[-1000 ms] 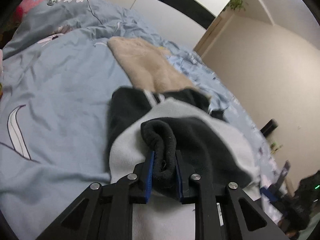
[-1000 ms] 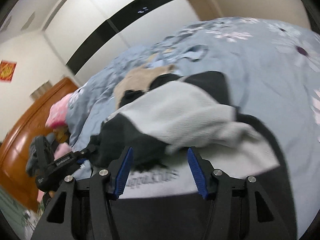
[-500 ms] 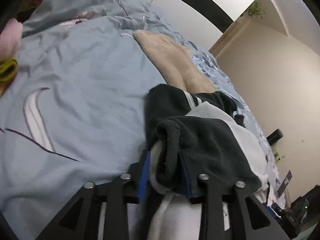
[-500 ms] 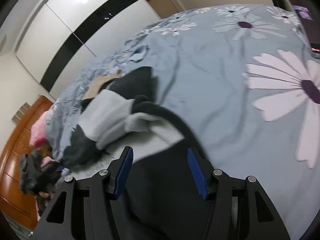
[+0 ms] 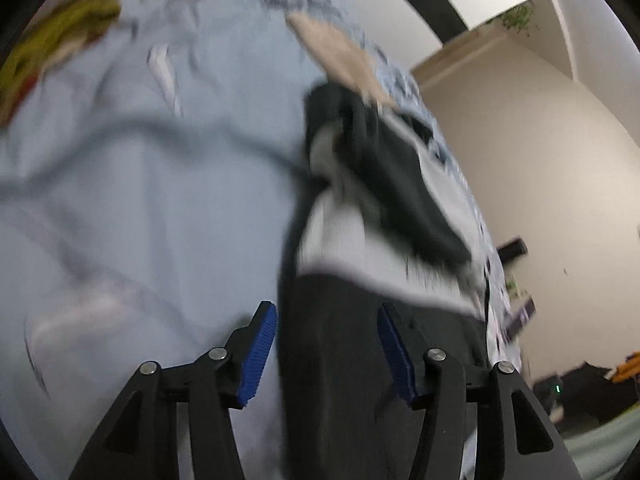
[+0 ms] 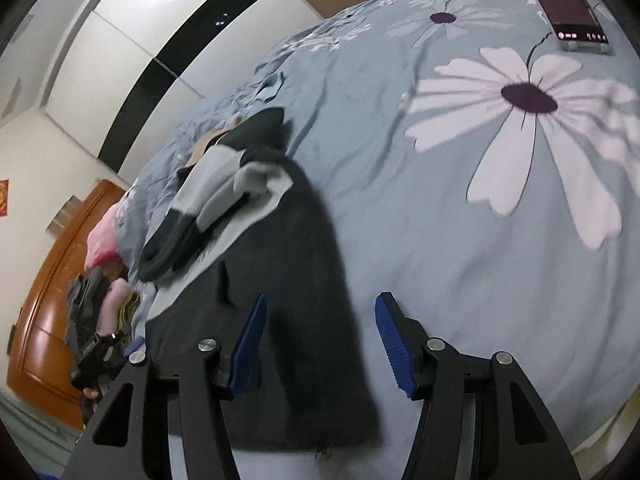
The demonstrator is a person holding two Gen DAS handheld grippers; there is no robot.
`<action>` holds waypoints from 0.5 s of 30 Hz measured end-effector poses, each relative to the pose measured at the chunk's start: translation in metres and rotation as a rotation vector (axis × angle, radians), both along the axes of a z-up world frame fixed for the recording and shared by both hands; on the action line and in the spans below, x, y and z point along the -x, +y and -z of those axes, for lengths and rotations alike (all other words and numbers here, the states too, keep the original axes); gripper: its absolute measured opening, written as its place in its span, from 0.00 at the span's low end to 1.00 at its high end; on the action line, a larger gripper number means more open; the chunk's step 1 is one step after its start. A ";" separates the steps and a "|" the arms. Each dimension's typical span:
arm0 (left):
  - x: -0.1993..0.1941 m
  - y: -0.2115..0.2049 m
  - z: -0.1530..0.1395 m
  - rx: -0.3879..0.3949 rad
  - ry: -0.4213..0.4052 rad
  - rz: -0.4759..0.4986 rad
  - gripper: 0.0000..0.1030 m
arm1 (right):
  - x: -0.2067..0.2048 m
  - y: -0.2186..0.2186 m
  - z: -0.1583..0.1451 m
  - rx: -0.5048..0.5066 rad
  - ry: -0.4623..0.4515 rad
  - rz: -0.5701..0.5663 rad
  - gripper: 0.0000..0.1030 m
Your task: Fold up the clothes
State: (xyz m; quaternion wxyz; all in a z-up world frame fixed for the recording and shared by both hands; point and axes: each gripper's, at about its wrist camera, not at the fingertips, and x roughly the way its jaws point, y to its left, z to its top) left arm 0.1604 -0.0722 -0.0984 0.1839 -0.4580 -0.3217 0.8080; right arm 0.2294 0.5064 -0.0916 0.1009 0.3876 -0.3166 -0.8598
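Fleecy black and pale grey fabric makes up the sweater (image 5: 360,248), a soft, thick garment lying on a smooth light-blue bedsheet (image 5: 140,220) printed with large white daisies. In the right wrist view the sweater (image 6: 256,264) shows a broad dark body spread flat in the near part of the bed, a pale grey band across the chest, and both sleeves folded inward in a bunched heap at its far end. The sleeve ends are rounded, ribbed dark cuffs. Beyond it lies a beige garment (image 5: 340,52), flat and fuzzy. A pile of pink, yellow and grey clothes (image 6: 104,276) sits at the far left edge of the bed, next to a glossy orange-brown wooden door (image 6: 44,312). A phone (image 6: 568,4) with a lit screen stands at the far right on the sheet.

Half a second ago the left gripper (image 5: 326,350) was clamped on a dark sleeve cuff; now its blue ribbed pads are spread wide with nothing between them, hovering over the near left edge of the dark body, and the sleeve lies dropped across the grey chest. This view is heavily motion-blurred. The right gripper (image 6: 318,340) is likewise spread apart and holds nothing, as before, above the near right edge of the body.
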 end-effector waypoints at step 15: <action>-0.077 0.019 0.021 -0.188 -0.064 0.057 0.54 | -0.026 0.012 0.022 0.311 0.002 -0.018 0.42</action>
